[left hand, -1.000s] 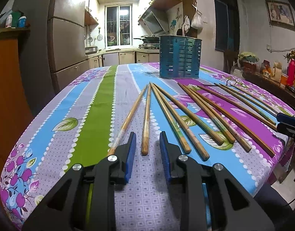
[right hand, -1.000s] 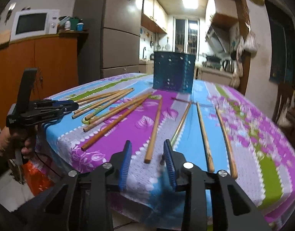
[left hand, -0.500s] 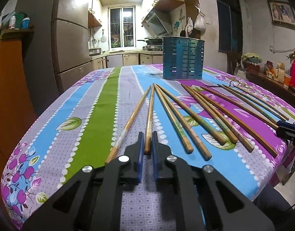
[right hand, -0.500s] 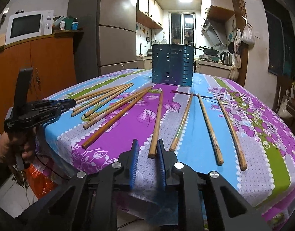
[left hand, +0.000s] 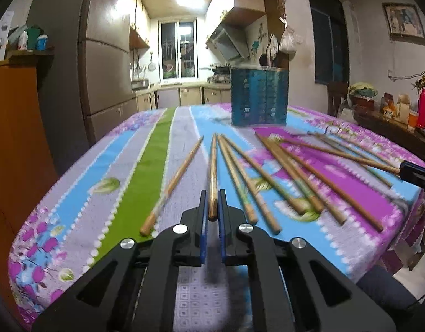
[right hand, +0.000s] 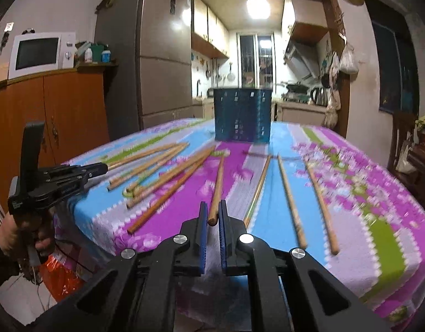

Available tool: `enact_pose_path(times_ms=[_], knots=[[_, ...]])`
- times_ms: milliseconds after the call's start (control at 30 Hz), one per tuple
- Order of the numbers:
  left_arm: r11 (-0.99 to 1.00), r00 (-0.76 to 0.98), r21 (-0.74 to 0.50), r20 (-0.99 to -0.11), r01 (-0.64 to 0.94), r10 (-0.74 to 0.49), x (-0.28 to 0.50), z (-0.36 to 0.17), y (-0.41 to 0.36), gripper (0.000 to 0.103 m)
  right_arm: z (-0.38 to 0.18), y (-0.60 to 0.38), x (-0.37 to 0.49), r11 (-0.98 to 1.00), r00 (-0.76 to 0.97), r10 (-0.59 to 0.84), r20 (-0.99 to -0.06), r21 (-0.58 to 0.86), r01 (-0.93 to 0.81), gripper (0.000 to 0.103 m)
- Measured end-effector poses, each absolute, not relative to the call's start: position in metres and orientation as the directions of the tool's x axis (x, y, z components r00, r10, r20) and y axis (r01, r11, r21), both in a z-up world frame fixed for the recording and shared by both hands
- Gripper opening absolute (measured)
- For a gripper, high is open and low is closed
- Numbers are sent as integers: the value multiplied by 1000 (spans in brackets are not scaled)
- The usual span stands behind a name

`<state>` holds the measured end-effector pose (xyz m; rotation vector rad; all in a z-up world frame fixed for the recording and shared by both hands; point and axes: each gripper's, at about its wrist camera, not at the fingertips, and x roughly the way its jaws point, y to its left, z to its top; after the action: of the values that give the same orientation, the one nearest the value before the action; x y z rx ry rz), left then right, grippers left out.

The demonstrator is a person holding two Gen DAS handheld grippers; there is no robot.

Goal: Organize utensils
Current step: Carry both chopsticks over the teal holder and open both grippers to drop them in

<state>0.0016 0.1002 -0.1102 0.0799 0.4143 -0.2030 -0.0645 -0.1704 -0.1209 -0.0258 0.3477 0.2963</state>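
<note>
**Both grippers clamped on chopsticks at the table's near edge**

Spread across both views: a table (left hand: 74,193) under a striped floral cloth, scattered with loose wooden chopsticks (left hand: 284,179), with a blue slotted utensil holder (left hand: 259,96) upright at the far end. Well apart from the sticks, that holder (right hand: 241,114), and nothing visible rising above its rim.

Seen only from the right wrist: a white microwave (right hand: 40,54) on an orange cabinet, plus the whole left gripper (right hand: 103,168) side-on, gripped by a hand (right hand: 24,238), its tip pinching the end of one stick beside the cloth's edge.

Seen only from the left wrist: a framed picture (left hand: 404,22) on the wall, a red flask (left hand: 422,108) on a side shelf, and just the dark nose of the right gripper (left hand: 403,167) poking in from the right edge.

Close up in the left view: left gripper (left hand: 212,215) clenched tight on a dark-tipped chopstick (left hand: 213,177), shaft running straight ahead toward the holder.

Close up in the right view: right gripper (right hand: 212,221), jaws just drawn together, pressed on the butt of another chopstick (right hand: 218,185), likewise pointed toward the holder. Some motion blur over the cloth in both.
</note>
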Motion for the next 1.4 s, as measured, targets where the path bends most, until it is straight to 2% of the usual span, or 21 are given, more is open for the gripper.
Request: enact_pose_path(times_ms=[367,600,1000,1400], knots=[[968,945,65,-243,242,-219,-16,-26,94,5,-36,-182,-66,946,936,310,-166,-45,-321,8],[961,955,90,-169,260,-243,1,20,86,5,7,-182,-35,930,929,350,-116,-77,-360,8],[954,943,90,-208,285,-262,52,60,70,5,49,-184,35,904,893,414,-179,-37,-427,8],[944,935,109,-213,310,-283,71,119,47,5,110,-196,68,907,901,410,-142,-46,-419,8]])
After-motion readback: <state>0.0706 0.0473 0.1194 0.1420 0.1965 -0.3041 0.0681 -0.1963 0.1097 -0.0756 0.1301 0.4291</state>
